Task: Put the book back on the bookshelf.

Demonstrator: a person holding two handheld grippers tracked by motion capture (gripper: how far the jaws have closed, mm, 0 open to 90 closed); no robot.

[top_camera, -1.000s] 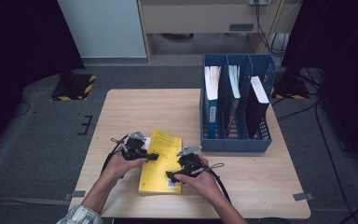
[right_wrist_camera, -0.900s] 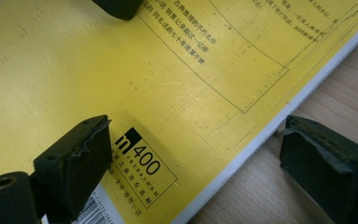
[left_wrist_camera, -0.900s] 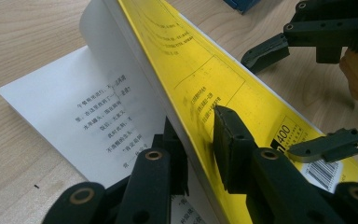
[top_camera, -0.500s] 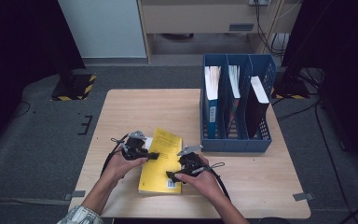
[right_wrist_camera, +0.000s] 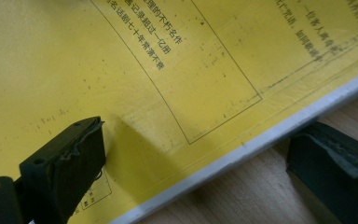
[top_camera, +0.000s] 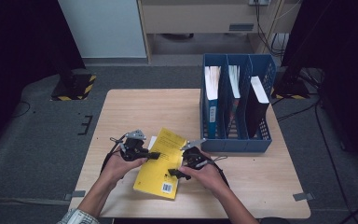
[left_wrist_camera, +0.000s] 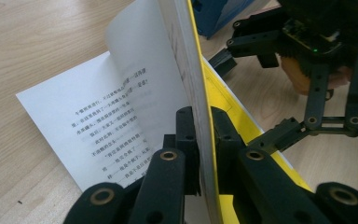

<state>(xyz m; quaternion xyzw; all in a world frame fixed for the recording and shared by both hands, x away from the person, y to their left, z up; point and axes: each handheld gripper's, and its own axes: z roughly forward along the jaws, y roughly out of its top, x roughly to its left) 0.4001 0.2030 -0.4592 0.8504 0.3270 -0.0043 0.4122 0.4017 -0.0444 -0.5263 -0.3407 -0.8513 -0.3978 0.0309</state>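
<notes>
A yellow paperback (top_camera: 161,163) lies on the wooden table (top_camera: 140,107) near its front edge. My left gripper (top_camera: 154,155) is at the book's left edge. In the left gripper view it (left_wrist_camera: 200,116) is shut on the yellow cover (left_wrist_camera: 223,100) and a stack of pages, held raised on edge, while one printed white page (left_wrist_camera: 112,116) lies flat beneath. My right gripper (top_camera: 175,173) is at the book's right edge. In the right gripper view it (right_wrist_camera: 196,163) stands open, one jaw over the yellow cover (right_wrist_camera: 144,70) and the other over bare wood beside the book.
A blue three-slot file holder (top_camera: 235,137) stands at the table's right back, just beyond the right gripper, with books upright in its slots. Bare tabletop lies to the left and behind the book. Cables trail from both grippers.
</notes>
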